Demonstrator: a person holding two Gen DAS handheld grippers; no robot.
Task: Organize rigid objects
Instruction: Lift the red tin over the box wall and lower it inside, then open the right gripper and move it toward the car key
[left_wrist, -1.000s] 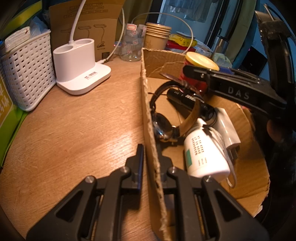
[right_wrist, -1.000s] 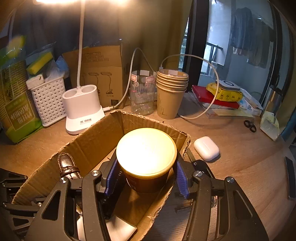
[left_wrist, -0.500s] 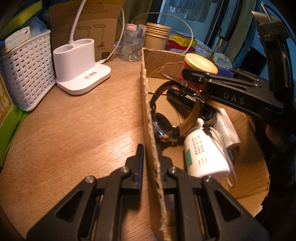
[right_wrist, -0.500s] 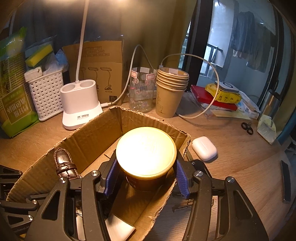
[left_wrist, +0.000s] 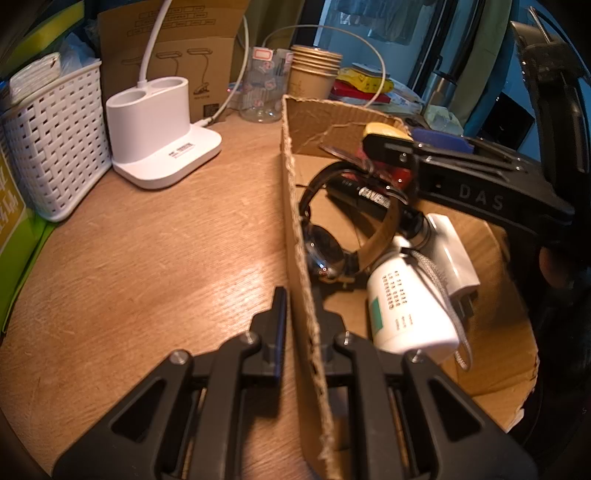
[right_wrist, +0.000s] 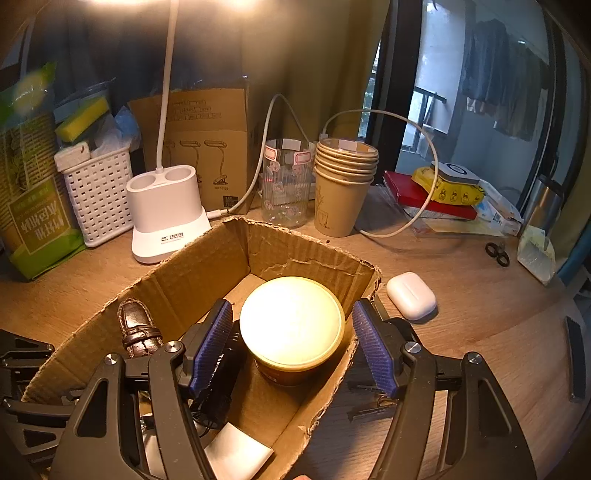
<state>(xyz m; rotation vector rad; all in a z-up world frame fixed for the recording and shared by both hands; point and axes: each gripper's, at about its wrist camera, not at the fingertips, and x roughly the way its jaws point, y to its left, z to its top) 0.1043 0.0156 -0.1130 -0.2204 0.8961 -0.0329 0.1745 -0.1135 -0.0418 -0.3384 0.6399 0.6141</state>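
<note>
The left hand-held gripper (left_wrist: 299, 314) is matte black plastic, its two angular linkage arms cut with triangular openings and pinned with round silver screws; its fingers (left_wrist: 279, 325) are thin flat black plates. The right hand-held gripper (right_wrist: 291, 347) has the same black frame and silver screw heads, but its fingers (right_wrist: 211, 345) carry ribbed blue pads. From the left wrist view its side reads "DAS" in pale letters.
</note>
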